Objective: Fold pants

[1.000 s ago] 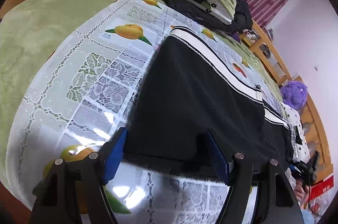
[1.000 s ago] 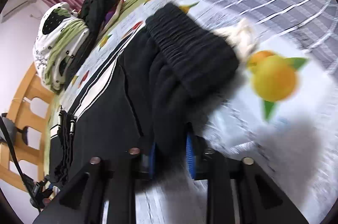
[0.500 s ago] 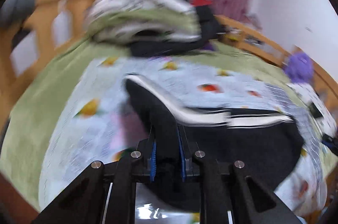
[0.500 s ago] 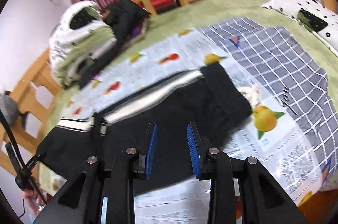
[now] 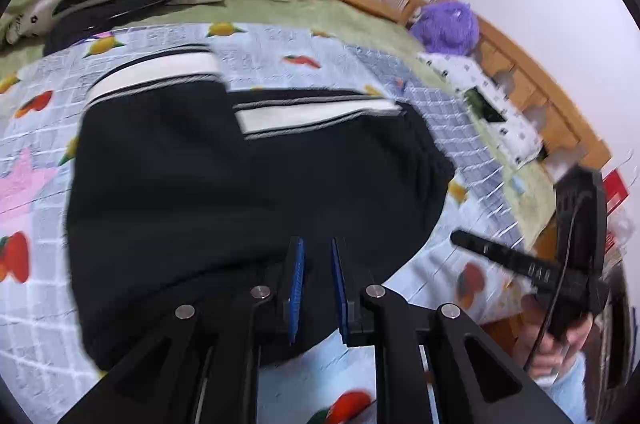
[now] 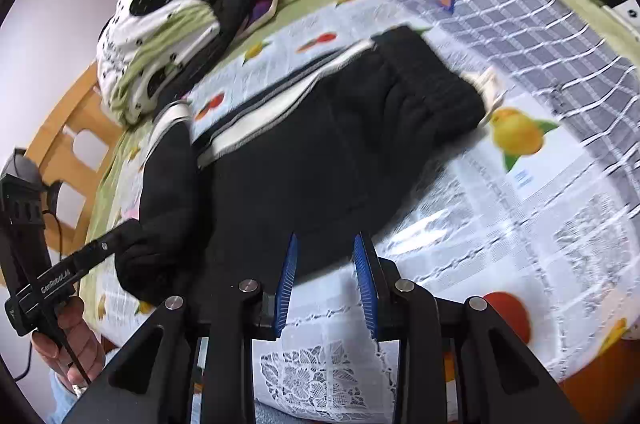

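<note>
Black pants (image 5: 208, 184) with a white side stripe (image 5: 312, 114) lie on the fruit-print plastic cover, leg end doubled over toward the waist. My left gripper (image 5: 318, 256) is shut on the folded leg fabric and holds it over the lower layer. In the right wrist view the pants (image 6: 328, 152) lie ahead, the left gripper's finger (image 6: 108, 248) clamped on the raised dark fold (image 6: 168, 192). My right gripper (image 6: 326, 256) is open and empty at the pants' near edge. It also shows in the left wrist view (image 5: 460, 238) at the right.
A stack of folded bedding and dark clothes (image 6: 160, 36) sits at the far end. A purple plush toy (image 5: 448, 24) and a dotted pillow (image 5: 472, 84) lie by the wooden bed rail (image 5: 520, 64). The bed's near edge (image 6: 520, 364) is just below my right gripper.
My left gripper closed on the leg end and carried it over toward the waist, folding the pants. My right gripper let go of the waistband and drew back, open.
</note>
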### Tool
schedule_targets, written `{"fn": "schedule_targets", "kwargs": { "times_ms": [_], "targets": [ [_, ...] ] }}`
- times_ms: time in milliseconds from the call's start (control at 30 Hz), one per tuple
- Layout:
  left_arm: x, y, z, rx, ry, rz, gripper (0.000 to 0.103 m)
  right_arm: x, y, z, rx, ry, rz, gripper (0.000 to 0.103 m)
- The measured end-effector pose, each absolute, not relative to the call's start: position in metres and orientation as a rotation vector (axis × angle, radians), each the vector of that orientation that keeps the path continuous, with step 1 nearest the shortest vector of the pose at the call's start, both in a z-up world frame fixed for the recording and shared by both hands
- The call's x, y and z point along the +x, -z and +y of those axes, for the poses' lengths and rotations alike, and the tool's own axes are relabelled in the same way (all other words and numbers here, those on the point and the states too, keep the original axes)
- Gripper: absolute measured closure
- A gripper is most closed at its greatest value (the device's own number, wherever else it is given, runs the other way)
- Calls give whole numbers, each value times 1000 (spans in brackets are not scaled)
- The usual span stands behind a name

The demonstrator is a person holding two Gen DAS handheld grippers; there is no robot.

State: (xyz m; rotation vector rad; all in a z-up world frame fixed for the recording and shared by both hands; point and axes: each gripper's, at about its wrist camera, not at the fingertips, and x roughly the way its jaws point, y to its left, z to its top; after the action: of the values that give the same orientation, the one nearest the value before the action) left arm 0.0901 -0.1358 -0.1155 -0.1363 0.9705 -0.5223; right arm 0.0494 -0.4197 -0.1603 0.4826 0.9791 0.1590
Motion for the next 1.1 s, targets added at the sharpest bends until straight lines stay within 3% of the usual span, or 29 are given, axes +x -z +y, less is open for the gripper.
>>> {"fn": "schedule_targets", "kwargs": {
  "times_ms": [33,100,133,233,400,433,500,533,567,633,800,1100],
  "targets": [
    [85,113,-128,-123,501,956,85,55,161,-415,490,-177,977,72],
    [75,106,-104,-136,452,904,53,65,162,-406,515,-215,963,72],
    [73,105,-92,-148,416,881,47,72,162,-400,531,-240,958,69],
    [68,106,-55,-180,284,823,46,102,165,-373,567,-327,963,62],
    [62,125,-13,-228,157,771,48,149,181,-311,584,-429,1034,58],
    [64,130,-6,-267,152,791,49,161,189,-297,576,-447,1064,52],
    [70,137,8,-374,181,815,55,176,203,-276,574,-457,1129,51],
    [72,138,11,-398,179,811,55,183,210,-267,583,-464,1156,53],
    [73,139,14,-412,171,805,55,186,212,-257,594,-495,1168,74],
    [72,141,22,-450,152,802,55,182,193,-254,540,-528,1102,89],
    [81,148,34,-523,159,816,55,163,118,-282,483,-512,852,91],
    [94,115,44,-440,114,747,55,167,87,-376,399,-376,807,91]
  ]
}}
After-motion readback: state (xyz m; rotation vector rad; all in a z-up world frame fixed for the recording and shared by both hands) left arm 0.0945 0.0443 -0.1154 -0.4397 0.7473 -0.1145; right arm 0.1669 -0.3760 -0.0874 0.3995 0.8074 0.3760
